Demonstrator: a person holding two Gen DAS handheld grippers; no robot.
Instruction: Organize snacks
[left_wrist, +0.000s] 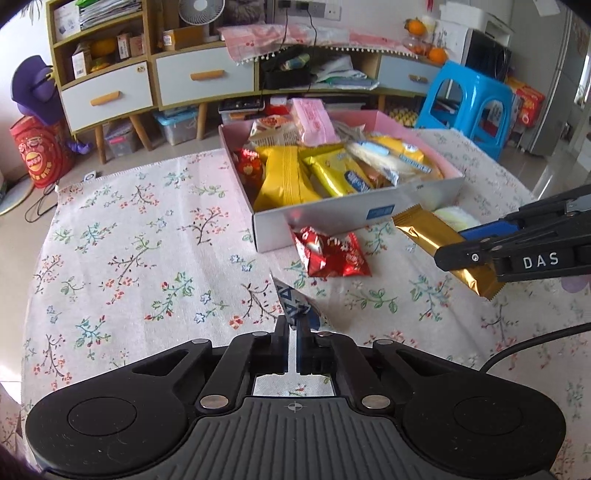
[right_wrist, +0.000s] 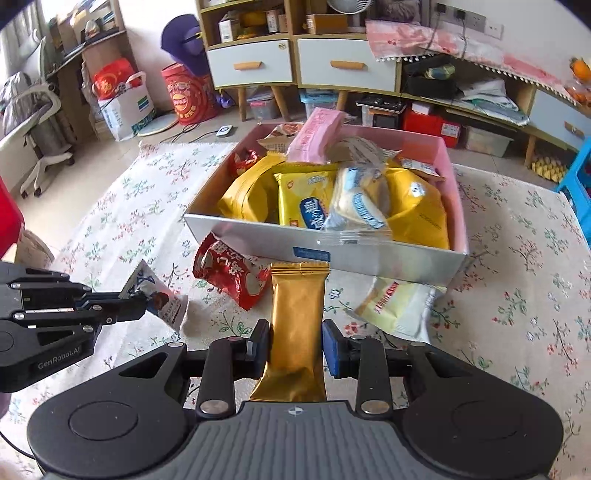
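A pink-lined grey box (left_wrist: 332, 218) (right_wrist: 369, 254) full of yellow, red and pink snack packets stands on the flowered tablecloth. My left gripper (left_wrist: 294, 326) (right_wrist: 138, 295) is shut on a small blue-and-white snack packet (left_wrist: 295, 304) (right_wrist: 155, 291), held just above the cloth in front of the box. My right gripper (right_wrist: 295, 341) (left_wrist: 476, 243) is shut on a long gold snack bar (right_wrist: 295, 325) (left_wrist: 436, 240), near the box's front wall. A red packet (left_wrist: 332, 251) (right_wrist: 231, 273) and a pale yellow packet (right_wrist: 399, 306) (left_wrist: 456, 218) lie on the cloth by the box.
The flowered tablecloth (left_wrist: 147, 258) (right_wrist: 517, 295) covers the table. Behind it stand a low cabinet with drawers (left_wrist: 192, 77) (right_wrist: 347, 66), a blue plastic stool (left_wrist: 469, 99) and storage bins on the floor. A black cable (left_wrist: 535, 343) trails at the right.
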